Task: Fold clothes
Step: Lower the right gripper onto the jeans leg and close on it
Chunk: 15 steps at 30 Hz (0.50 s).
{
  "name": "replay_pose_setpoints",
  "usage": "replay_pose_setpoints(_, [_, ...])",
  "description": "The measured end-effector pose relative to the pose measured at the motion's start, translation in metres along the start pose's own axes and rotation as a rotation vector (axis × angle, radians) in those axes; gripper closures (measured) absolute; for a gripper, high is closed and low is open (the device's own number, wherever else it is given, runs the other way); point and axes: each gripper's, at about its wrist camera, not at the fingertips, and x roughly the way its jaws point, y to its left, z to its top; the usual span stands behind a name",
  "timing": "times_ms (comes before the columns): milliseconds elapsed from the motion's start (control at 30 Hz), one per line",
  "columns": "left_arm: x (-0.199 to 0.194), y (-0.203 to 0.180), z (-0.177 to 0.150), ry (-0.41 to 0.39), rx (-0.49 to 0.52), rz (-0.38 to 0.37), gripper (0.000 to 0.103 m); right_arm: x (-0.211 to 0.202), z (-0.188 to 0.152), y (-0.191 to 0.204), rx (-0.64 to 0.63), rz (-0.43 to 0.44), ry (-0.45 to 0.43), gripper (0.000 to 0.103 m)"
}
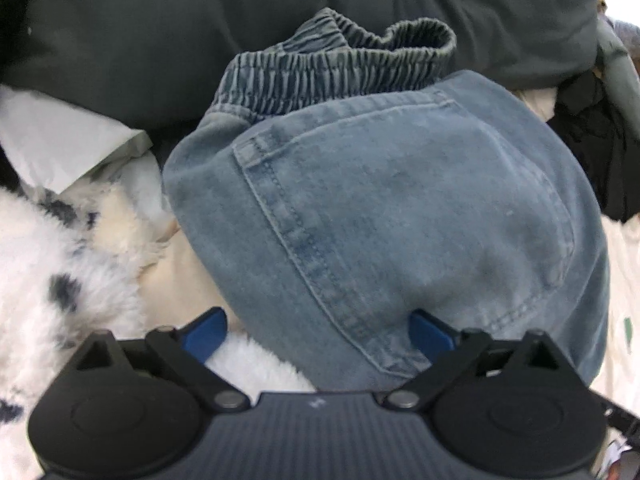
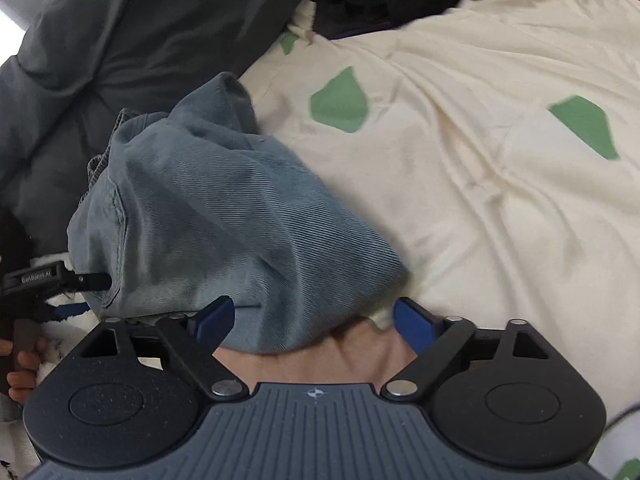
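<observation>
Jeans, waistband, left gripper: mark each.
jeans (image 2: 224,216), right wrist view, middle of fabric
waistband (image 1: 332,68), left wrist view, elastic ruching
left gripper (image 1: 318,334), left wrist view, midway between fingertips

hidden: jeans (image 1: 400,208) legs folded under | cut off: dark grey duvet (image 1: 160,40) at top edge | blurred: spotted fleece (image 1: 60,260), kind unclear

Home bedroom: cream leaf-print duvet (image 2: 460,152), grey pillow (image 1: 160,40) (rumpled).
</observation>
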Motion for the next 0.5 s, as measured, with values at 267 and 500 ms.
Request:
replay_pose_setpoints(267, [-0.020, -0.003, -0.003, -0.082, -0.016, -0.075, 0.015, 0.002, 0.005, 0.006, 0.024, 0.008, -0.055, 0.023])
replay_pose_setpoints(500, [-0.024, -0.002, -0.002, -0.094, -0.059, -0.122, 0.019, 0.005, 0.009, 0.002, 0.022, 0.081, 0.012, 0.051])
